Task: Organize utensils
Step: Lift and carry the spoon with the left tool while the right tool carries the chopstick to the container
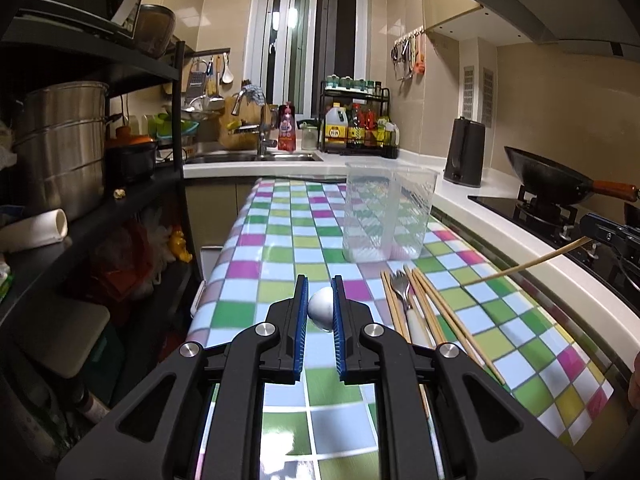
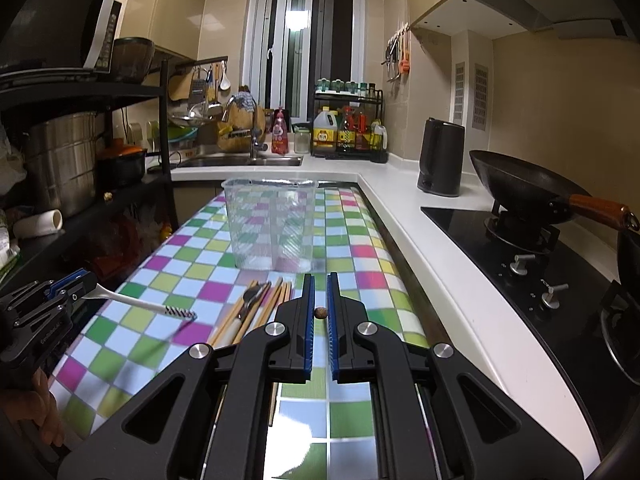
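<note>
L gripper (image 1: 320,312) clamped on white spoon (image 2: 132,300), seen end-on as pale knob between pads in left wrist view; striped end hangs over tablecloth's left side. R gripper (image 2: 319,312) clamped on 1 chopstick (image 1: 528,266), end-on in right wrist view, shaft slanting above table's right edge. Clear container (image 1: 386,216), 2 compartments, stands empty toward far end of checkered table (image 1: 280,248). Rest of utensils, incl. fork (image 1: 400,286) & more chopsticks, lie in bundle just before it. Prob. next: carry both over rim, tip ends down, pick 1 compartment per type, release w/o knocking container.
</note>
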The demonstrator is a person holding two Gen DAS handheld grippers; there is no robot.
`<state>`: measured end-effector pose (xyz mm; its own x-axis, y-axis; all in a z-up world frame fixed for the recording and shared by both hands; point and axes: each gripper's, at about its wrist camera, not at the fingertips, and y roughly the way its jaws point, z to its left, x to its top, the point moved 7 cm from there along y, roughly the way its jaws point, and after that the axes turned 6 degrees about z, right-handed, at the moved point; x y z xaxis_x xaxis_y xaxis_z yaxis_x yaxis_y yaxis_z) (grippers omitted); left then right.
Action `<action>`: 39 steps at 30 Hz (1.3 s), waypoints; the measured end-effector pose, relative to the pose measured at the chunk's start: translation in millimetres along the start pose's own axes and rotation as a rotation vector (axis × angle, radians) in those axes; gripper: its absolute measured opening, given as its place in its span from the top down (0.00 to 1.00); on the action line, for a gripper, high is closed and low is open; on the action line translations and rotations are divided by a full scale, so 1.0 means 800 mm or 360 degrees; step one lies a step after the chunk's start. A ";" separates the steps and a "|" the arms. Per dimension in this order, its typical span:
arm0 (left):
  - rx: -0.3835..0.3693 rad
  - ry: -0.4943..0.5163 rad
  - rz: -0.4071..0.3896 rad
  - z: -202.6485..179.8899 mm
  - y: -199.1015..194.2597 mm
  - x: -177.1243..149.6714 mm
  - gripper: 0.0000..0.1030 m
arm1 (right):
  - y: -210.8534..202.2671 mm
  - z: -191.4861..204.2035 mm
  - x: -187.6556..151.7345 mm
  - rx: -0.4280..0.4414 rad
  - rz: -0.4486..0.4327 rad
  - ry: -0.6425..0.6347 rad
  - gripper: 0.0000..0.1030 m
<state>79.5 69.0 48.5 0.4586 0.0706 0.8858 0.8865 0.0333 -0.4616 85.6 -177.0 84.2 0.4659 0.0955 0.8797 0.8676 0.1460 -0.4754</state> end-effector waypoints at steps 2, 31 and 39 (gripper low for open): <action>-0.0006 0.0012 -0.0016 0.000 0.000 0.012 0.89 | 0.001 -0.001 0.009 0.0015 -0.0014 0.0006 0.94; -0.0205 0.0106 0.0387 -0.030 0.059 0.132 0.89 | 0.049 -0.005 0.168 0.0309 0.0168 0.0007 0.94; -0.0267 0.0159 0.0504 -0.035 0.080 0.190 0.89 | 0.053 0.007 0.242 0.0376 0.0184 -0.0021 0.94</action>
<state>207.3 54.0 154.9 0.7084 -0.0467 0.7043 0.6936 -0.1389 -0.7068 211.5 -146.6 234.4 0.5561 0.1373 0.8197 0.7434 0.3589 -0.5644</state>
